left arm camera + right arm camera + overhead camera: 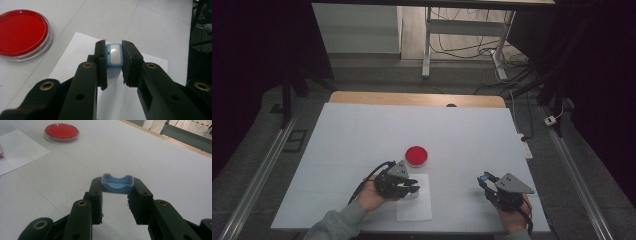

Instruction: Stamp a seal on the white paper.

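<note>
Left tongs (114, 65) clamped on glossy blue-white stamp body (114, 58), long axis upright above paper sheet (75, 60). Right tongs (117, 192) clamped on blue plastic cap (117, 184), hollow side up, long axis spanning jaw to jaw.

One red dish (416, 156), one paper sheet (414, 207), two blue pieces (114, 58).

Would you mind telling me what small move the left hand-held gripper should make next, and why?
Probably ease the stamp down onto the paper. The left hand-held gripper is shut on the stamp above the sheet, the red ink pad lies uncovered beside it, and the right hand-held gripper holds the blue cap off to the side, so pressing a print looks like the next step.
</note>
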Available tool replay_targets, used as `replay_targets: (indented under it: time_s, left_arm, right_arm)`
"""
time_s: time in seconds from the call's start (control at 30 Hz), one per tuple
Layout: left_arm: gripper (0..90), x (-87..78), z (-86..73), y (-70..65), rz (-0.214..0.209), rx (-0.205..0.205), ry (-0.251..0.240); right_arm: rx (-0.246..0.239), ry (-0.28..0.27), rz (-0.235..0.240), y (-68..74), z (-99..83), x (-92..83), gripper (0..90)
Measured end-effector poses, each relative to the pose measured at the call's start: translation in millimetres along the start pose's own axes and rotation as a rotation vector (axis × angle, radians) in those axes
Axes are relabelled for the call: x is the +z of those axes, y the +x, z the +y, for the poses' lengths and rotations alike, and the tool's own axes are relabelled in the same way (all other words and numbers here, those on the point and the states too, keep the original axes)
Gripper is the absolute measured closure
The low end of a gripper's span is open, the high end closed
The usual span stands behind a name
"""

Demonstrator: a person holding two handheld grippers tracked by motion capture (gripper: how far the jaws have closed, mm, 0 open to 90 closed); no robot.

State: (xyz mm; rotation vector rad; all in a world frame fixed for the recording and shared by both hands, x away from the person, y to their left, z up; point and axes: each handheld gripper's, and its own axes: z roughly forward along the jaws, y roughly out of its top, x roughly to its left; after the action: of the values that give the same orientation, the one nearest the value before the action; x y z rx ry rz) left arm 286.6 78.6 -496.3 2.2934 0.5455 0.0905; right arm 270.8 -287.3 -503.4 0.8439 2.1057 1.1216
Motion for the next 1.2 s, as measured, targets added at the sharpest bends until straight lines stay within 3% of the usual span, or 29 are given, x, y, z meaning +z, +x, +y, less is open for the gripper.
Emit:
replay_targets:
  time_s: [1.2]
  left_arm:
    - [75.9, 4.2, -1.2, -0.9, 0.005, 0.009, 0.027]
  right_arm:
    - [0.000, 0.001, -0.002, 0.1, 0.3, -0.5, 65.2]
